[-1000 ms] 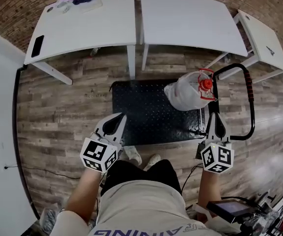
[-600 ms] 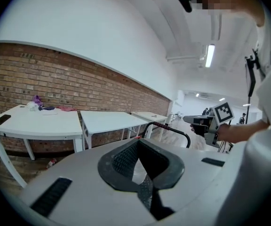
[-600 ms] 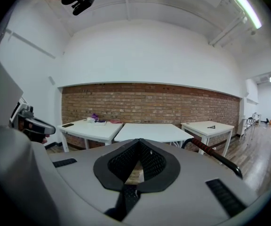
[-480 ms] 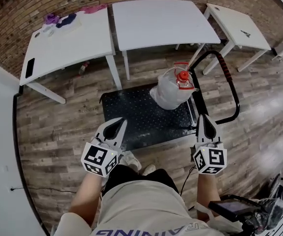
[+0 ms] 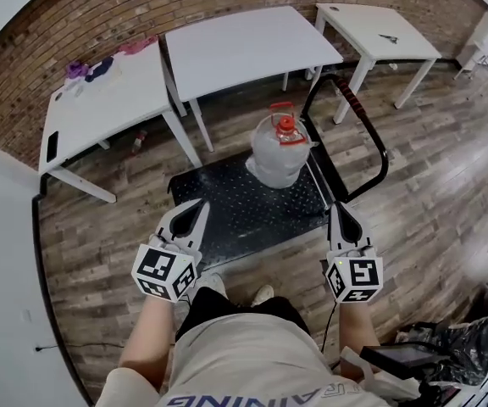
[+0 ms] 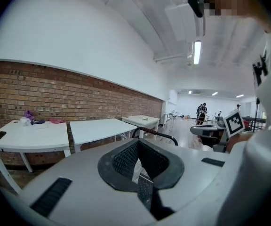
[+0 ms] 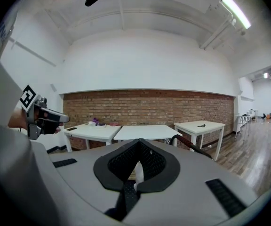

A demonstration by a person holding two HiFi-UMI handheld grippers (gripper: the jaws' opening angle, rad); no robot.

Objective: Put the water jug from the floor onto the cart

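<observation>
1. Left hand-held gripper [image 5: 200, 205] is up in front of the person with its jaws together. Its own view shows the black pads meeting at the tip, with nothing between them.
2. Right hand-held gripper [image 5: 339, 209] sits level with it on the other side. Its jaws are closed too, and it's empty.
3. Both point forward. The left one hangs over the near left part of the cart [image 5: 252, 210], and the right one is by the deck's near right corner. Neither touches a thing.
4. And the water jug [image 5: 278, 151] is on the cart! It stands upright on the studded black deck towards the far right end, just beside the black push handle [image 5: 358, 117].
5. The red cap [image 5: 286, 125] is on top, with a red carry loop above it. The jug is well apart from both grippers.
6. Beyond the cart, three white worktops line the brick wall [image 5: 100, 24].
7. The left worktop [image 5: 100, 104] carries purple and pink bits [image 5: 76, 69] at its far edge and a dark flat thing [image 5: 52, 147] near its left end.
8. The middle worktop [image 5: 244, 45] stands right behind the jug.
9. Down low, the person's shoes [image 5: 214, 285] are planted on the wooden floor [image 5: 100, 253], just short of the cart's near edge.
</observation>
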